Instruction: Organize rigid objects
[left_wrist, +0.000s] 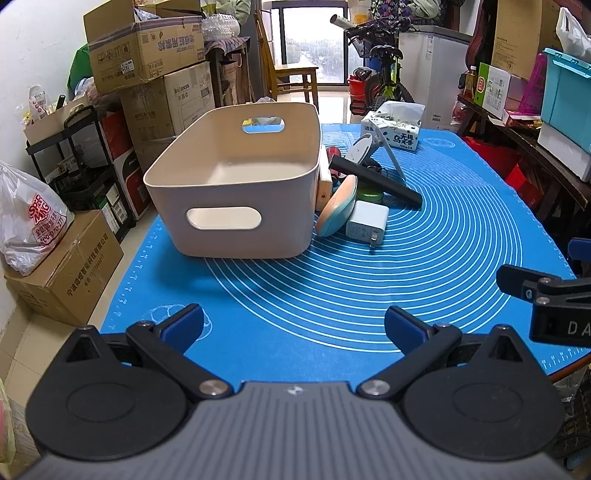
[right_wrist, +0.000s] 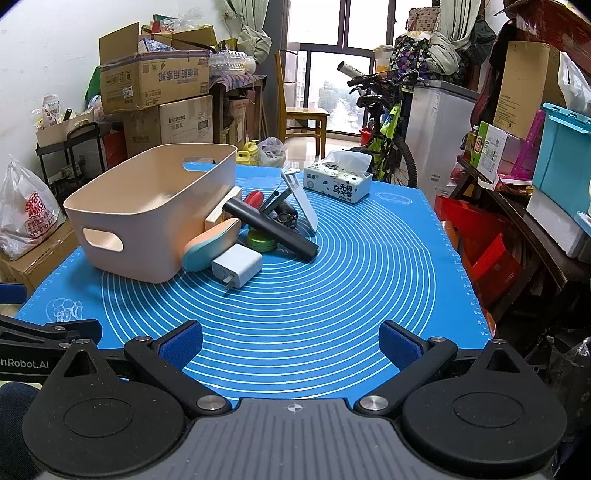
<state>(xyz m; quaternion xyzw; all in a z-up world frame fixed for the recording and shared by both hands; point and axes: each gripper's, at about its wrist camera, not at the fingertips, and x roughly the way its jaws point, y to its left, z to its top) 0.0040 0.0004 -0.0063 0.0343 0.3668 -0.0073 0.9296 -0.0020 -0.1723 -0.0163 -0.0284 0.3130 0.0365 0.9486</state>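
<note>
Both claws hung low over the near edge of the bench, each spread wide with nothing between its blue pads. The left claw (left_wrist: 293, 325) faced a beige plastic bin (left_wrist: 236, 184) that stood empty on the blue baking mat (left_wrist: 369, 295), a cut-out handle in each short wall. The right claw (right_wrist: 290, 341) sat beside it, looking over bare mat toward the clutter.

The rigid things lay heaped against the bin's right side. Nearest was a white wall charger (right_wrist: 237, 270), flat on the mat with its prongs pointing toward the claws. Just behind it an oval orange-and-teal case (right_wrist: 210, 245) leaned tilted against the bin wall. A black cylinder (right_wrist: 271, 229) lay slantwise across the pile, its lower end resting on the mat, its upper end up near a pale wooden block (right_wrist: 221, 212) that touched the bin. Under the cylinder sat a green round tin (right_wrist: 260, 240). Farther back stood a white phone stand (right_wrist: 301, 201), upright and leaning, with a red object (right_wrist: 255, 197) beside it that I couldn't identify. A tissue box (right_wrist: 338, 182) rested at the far end of the mat, well apart from the pile.
</note>
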